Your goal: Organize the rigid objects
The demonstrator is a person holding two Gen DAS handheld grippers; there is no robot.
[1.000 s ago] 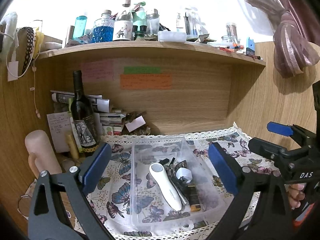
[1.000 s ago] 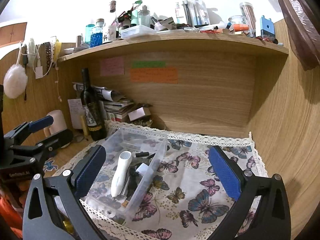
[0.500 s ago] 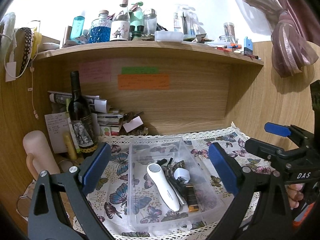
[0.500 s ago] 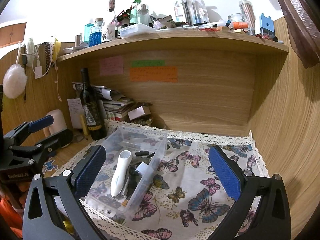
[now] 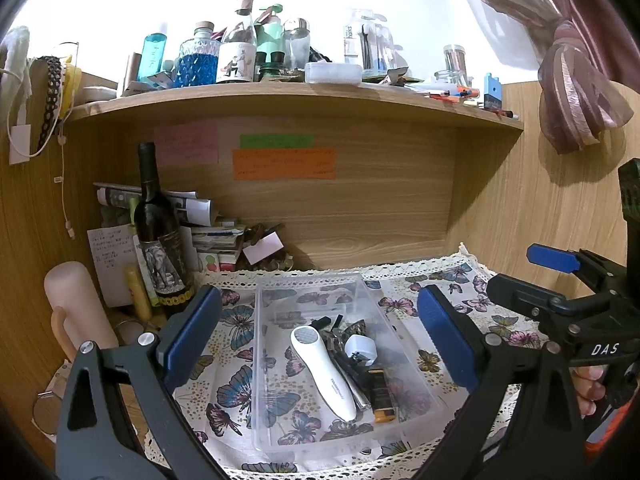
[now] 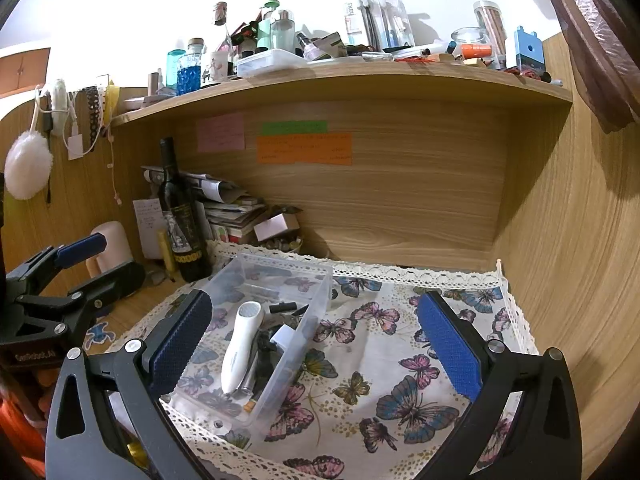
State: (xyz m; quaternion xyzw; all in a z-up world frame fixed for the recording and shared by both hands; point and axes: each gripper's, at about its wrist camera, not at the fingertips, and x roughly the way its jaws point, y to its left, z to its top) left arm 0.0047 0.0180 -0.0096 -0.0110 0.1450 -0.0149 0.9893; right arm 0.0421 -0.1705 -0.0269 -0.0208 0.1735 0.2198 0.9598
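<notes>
We hold both grippers above the near edge of the butterfly cloth (image 6: 384,364), and neither carries anything. The left gripper (image 5: 320,332) has its fingers spread wide, framing the clear bin (image 5: 404,344) in the lower middle of its view. The right gripper (image 6: 316,336) is just as wide, with the bin toward its lower left and bare cloth ahead of it.

In the bin lie a white wand (image 5: 326,368), a small white cube (image 5: 360,350), several dark pieces and an orange-tipped bit (image 5: 384,414); we cannot tell what the dark ones are, since they overlap.

As we judge it, most of the sorting is done: the loose rigid things sit in the bin's right compartment, and no stray item shows on the cloth. What may be left is the clutter at the left of the frame beside the wine bottle (image 5: 158,236), or simply setting the bin in its place.
</notes>
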